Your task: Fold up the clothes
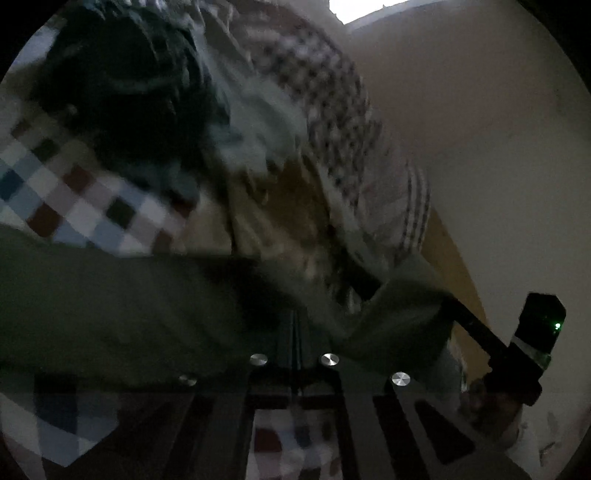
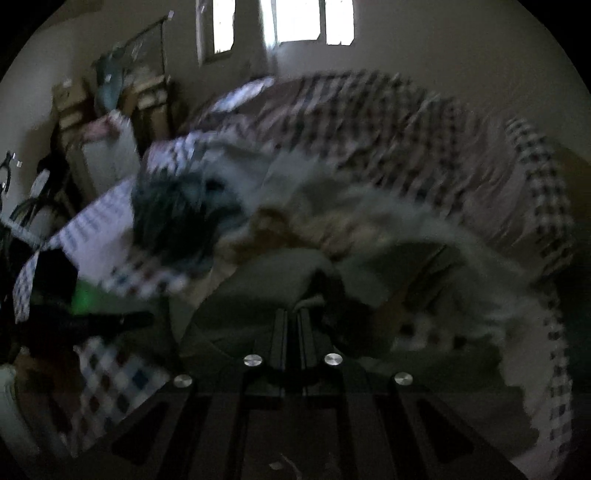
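Dim bedroom, bright windows at 12 o'clock in the right wrist view, and a bed under a checked cover filling most of both shots. Everything is smeared with motion blur, so take the details loosely.

We've got an olive-green garment stretched between the two claws. In the left wrist view it runs across from 9 o'clock to the middle, and the left claw looks pinched together on its edge, fingers nearly touching with cloth bunched over them. In the right wrist view the same green cloth sits humped right at the fingertips, and the right claw looks clamped on it too. The right claw also shows at 4 o'clock in the left view, with a small green light on it.

How far along? Hard to call. The green piece is up off the bed and not yet lying flat or folded, so we'd guess it's being shaken out or carried into a fold. Behind it there's a loose pile on the bed that isn't folded: one dark piece, one pale grey-white piece, one tan piece. That makes four garments we can count, blur permitting. No neat folded stack shows anywhere in either view.
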A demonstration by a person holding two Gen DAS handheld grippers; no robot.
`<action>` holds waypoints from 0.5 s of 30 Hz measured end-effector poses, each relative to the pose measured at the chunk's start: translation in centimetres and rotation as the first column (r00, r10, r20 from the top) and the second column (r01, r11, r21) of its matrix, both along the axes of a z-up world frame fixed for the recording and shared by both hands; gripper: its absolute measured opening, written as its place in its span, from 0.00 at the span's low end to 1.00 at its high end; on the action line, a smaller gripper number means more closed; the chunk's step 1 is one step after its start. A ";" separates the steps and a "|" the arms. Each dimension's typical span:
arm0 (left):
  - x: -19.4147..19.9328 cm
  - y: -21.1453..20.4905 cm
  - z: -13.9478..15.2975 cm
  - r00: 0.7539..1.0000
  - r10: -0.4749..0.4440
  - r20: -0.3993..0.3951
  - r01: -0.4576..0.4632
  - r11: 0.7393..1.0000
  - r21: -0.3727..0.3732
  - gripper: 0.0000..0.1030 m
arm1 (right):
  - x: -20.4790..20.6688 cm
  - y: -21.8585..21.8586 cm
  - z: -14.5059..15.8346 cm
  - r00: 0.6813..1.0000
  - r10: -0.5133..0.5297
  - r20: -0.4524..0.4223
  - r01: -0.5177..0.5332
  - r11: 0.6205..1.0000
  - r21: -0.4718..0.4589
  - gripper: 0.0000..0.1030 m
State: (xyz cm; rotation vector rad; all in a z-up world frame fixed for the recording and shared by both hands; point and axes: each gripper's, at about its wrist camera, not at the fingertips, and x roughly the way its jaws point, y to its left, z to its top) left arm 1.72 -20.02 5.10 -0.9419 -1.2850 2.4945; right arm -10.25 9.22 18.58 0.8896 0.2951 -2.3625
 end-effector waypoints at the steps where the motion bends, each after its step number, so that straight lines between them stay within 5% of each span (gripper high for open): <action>1: 0.2 -0.1 0.2 1.000 0.018 -0.015 -0.018 1.000 -0.003 0.00 | -0.5 0.3 1.2 0.999 -0.019 -0.033 0.018 1.000 -0.012 0.03; 8: 1.9 -1.1 1.7 0.983 0.140 -0.119 -0.142 0.990 -0.013 0.00 | -8.6 0.2 7.6 0.945 -0.199 -0.259 0.208 0.978 0.008 0.03; 12: 2.8 -1.4 2.6 0.966 0.192 -0.174 -0.198 0.980 -0.018 0.00 | -14.6 1.2 8.9 0.853 -0.395 -0.342 0.419 0.908 -0.006 0.03; 15: 2.2 0.6 2.9 0.978 0.099 -0.182 -0.111 0.992 -0.061 0.09 | -17.7 2.7 7.5 0.789 -0.522 -0.324 0.557 0.830 0.018 0.06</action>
